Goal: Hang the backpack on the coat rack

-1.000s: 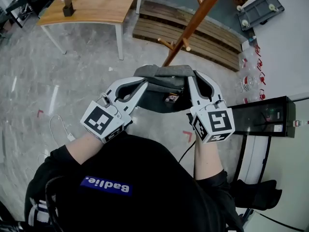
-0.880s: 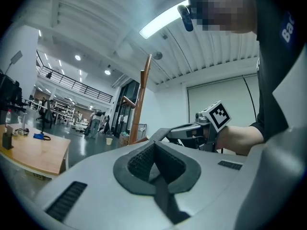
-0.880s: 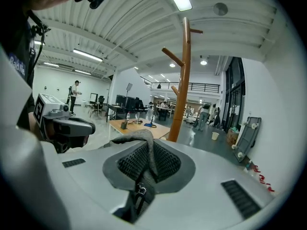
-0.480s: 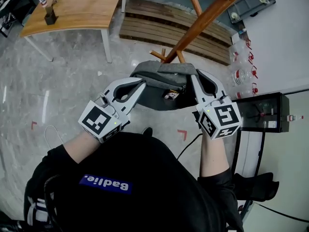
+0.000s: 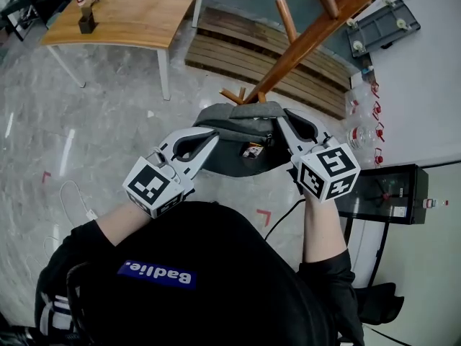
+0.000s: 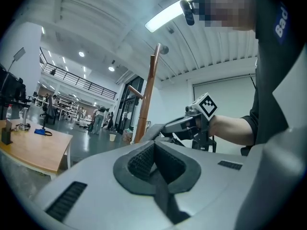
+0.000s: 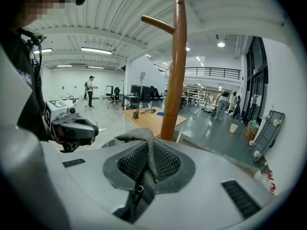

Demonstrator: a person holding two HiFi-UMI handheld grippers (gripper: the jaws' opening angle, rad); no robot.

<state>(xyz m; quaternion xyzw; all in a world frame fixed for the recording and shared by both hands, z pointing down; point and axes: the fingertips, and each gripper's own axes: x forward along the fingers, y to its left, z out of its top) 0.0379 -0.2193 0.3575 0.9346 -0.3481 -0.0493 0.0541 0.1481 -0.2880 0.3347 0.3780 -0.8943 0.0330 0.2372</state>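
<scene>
A grey backpack (image 5: 241,134) hangs between my two grippers above the floor, right in front of the brown wooden coat rack (image 5: 317,31). My left gripper (image 5: 212,131) is shut on its left strap (image 6: 156,176). On the other side, the right gripper (image 5: 278,118) is shut on a grey strap (image 7: 144,152). The rack's pole (image 7: 175,66) rises just behind the bag, with pegs (image 5: 286,18) higher up and short pegs (image 5: 232,94) near the bag's top. In the left gripper view the right gripper (image 6: 189,123) shows beside the pole (image 6: 146,99).
A wooden table (image 5: 137,13) stands at the far left and a slatted pallet (image 5: 288,60) lies behind the rack. At the right are a black cabinet (image 5: 382,193), water bottles (image 5: 360,132) and a grey dolly (image 5: 382,24). A white cable (image 5: 72,193) lies on the floor.
Both grippers have carried the backpack a little up and closer to the rack's pole. More of the upper pegs now shows in the head view.
</scene>
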